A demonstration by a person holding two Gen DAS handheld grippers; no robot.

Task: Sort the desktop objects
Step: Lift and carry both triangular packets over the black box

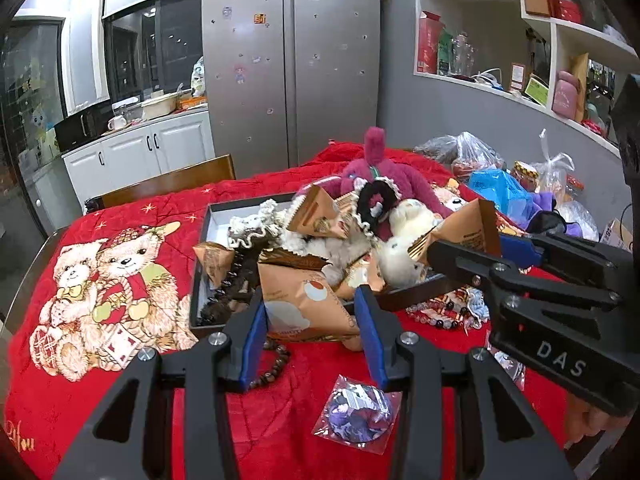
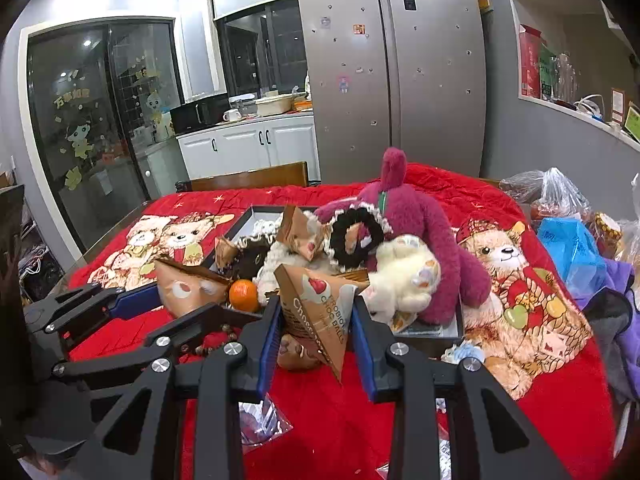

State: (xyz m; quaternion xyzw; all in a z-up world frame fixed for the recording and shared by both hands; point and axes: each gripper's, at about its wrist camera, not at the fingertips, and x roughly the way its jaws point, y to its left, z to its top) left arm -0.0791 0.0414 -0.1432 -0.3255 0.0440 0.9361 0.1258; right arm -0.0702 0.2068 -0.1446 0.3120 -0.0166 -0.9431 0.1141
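Observation:
A shallow dark box on the red bear blanket is piled with brown triangular snack packs, scrunchies, a white plush and a magenta plush. My left gripper is shut on a brown snack pack at the box's near edge. My right gripper is shut on a Choc Balls snack pack and also shows in the left wrist view. An orange lies beside the left gripper in the right wrist view.
A bead bracelet and a clear packet with a purple item lie on the blanket near me. More beads lie right of the box. Plastic bags crowd the right side. A wooden chair stands behind the table.

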